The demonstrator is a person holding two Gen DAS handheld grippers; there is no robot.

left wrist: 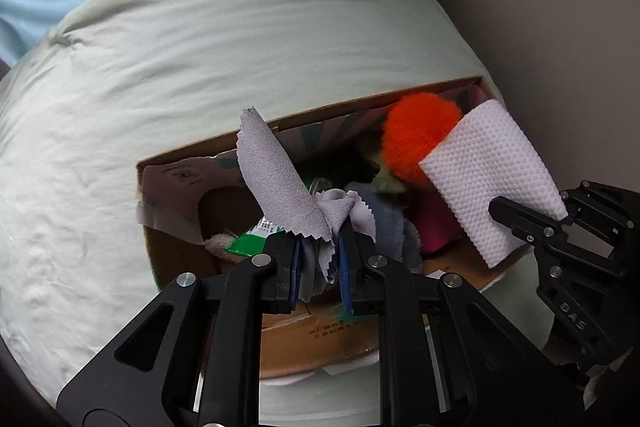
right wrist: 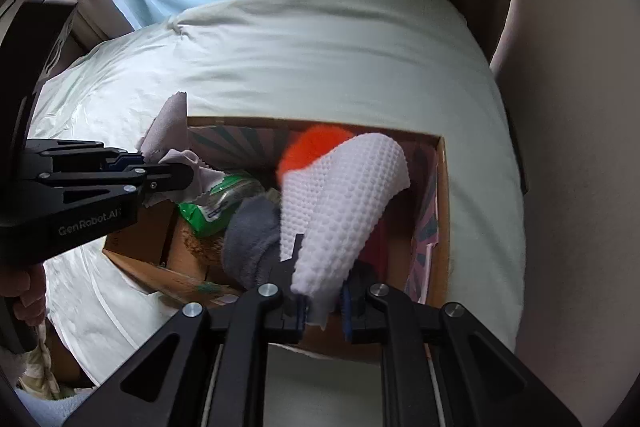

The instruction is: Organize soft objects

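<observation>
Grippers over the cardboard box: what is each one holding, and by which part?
Left gripper pinches the lilac zigzag-edged microfibre cloth at a bunched bit near its lower edge. Right gripper pinches the white dimpled paper towel by its lower end.

Black angular frames on left gripper (left wrist: 318,259) and right gripper (right wrist: 324,311), silver round screws, blue finger pads (left wrist: 345,267), white "GenRobot.AI" and "DAS" lettering.

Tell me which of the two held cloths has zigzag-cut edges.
The lilac-grey cloth in the left claw; its edges are pinked. The white cloth in the right claw is dimpled, with plain edges.
</observation>
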